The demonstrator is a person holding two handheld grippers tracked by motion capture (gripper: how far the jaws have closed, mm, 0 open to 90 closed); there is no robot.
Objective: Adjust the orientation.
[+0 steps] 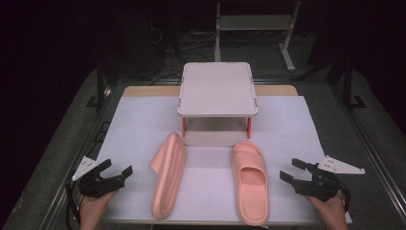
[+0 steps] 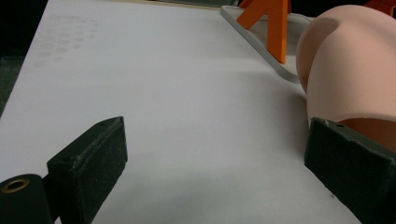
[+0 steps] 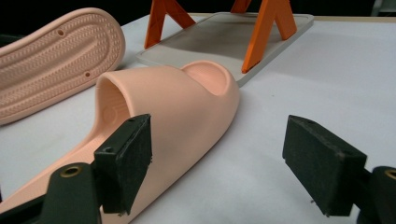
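Note:
Two pink slide sandals lie on the white sheet. The left sandal [image 1: 168, 175] rests on its side with its ridged sole [image 3: 56, 56] showing; its rounded edge [image 2: 345, 70] fills the right of the left gripper view. The right sandal [image 1: 250, 181] sits upright, strap up [image 3: 173, 107]. My left gripper [image 1: 114, 171] is open at the front left, a short way left of the tipped sandal, with nothing between its jaws [image 2: 215, 163]. At the front right, my right gripper [image 1: 293, 170] is open just beside the upright sandal [image 3: 217, 163].
A small grey two-level rack [image 1: 218, 88] on orange legs [image 3: 261, 32] stands at the back middle, with its lower tray [image 1: 210, 139] just behind the sandals' toes. The white sheet [image 1: 139, 124] covers the table to its front edge.

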